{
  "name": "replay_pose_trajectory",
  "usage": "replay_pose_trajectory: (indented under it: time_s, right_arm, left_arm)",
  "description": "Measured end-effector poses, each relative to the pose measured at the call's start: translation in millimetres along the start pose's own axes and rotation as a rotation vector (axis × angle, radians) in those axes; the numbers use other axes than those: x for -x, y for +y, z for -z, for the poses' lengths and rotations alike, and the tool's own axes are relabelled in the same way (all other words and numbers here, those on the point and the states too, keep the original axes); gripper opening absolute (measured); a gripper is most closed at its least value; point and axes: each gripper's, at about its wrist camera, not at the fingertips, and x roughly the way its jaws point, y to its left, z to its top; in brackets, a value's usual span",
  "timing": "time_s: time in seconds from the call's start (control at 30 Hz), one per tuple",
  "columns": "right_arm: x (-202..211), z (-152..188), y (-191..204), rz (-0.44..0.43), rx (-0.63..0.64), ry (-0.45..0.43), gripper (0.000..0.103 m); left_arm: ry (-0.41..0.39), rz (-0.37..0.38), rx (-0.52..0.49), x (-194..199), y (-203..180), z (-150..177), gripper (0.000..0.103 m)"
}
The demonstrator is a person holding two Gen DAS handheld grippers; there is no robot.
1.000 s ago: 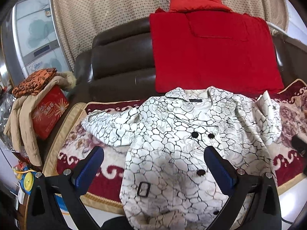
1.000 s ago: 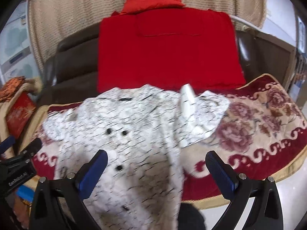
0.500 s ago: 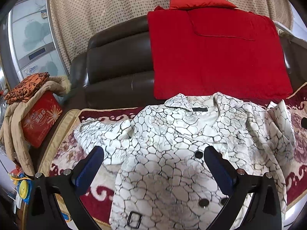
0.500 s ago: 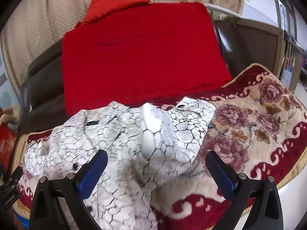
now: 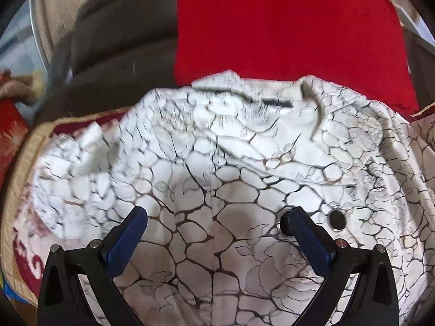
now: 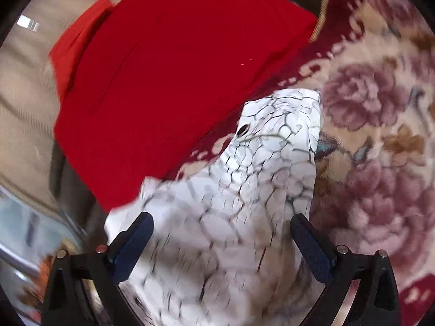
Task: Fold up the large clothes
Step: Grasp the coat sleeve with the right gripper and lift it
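Observation:
A white coat with a black crackle pattern (image 5: pixel 231 163) lies spread on the sofa seat, collar toward the backrest, black buttons near its front. My left gripper (image 5: pixel 217 220) hovers open close over the coat's chest, with nothing between its blue pads. In the right wrist view, the coat's sleeve (image 6: pixel 261 168) stretches away toward its cuff on the floral cover. My right gripper (image 6: pixel 221 226) is open and straddles that sleeve just above it, tilted to the left; whether it touches the cloth I cannot tell.
A red folded blanket (image 5: pixel 285 27) leans on the dark leather sofa backrest (image 5: pixel 114 54). A floral seat cover (image 6: pixel 380 135) with red border lies under the coat. A red box (image 5: pixel 8 135) and clothes sit at far left.
Both grippers have moved forward and down toward the coat. The left now sits close over the chest. The right swung right and tilted over the sleeve.

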Motion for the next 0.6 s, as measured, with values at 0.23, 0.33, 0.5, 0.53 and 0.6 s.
replay_pose_trajectory:
  time_s: [0.23,0.33,0.5,0.53,0.6]
  right_arm:
    - [-8.2,-20.9,-23.7,0.057,-0.141,-0.064,0.085]
    - [-12.1,-27.8,-29.4,0.131,-0.116,-0.077,0.085]
    - [-42.2,-30.2,-32.4,0.13,-0.112,0.001,0.069]
    - [-44.1,-32.3,-27.6,0.128,-0.085,-0.009,0.055]
    - [-49.1,-34.5,-19.5,0.158,-0.05,-0.002,0.016]
  left_arm:
    - [-0.051,0.016,0.079,7.3,16.8,-2.3,0.103]
    - [-0.072,0.038,0.086,20.0,11.0,-2.4,0.103]
    - [-0.097,0.006,0.051,19.3,8.0,-3.7,0.103]
    - [-0.096,0.0,0.049,19.0,7.2,-3.7,0.103]
    - [-0.09,-0.005,0.051,13.1,7.0,-7.1,0.103]
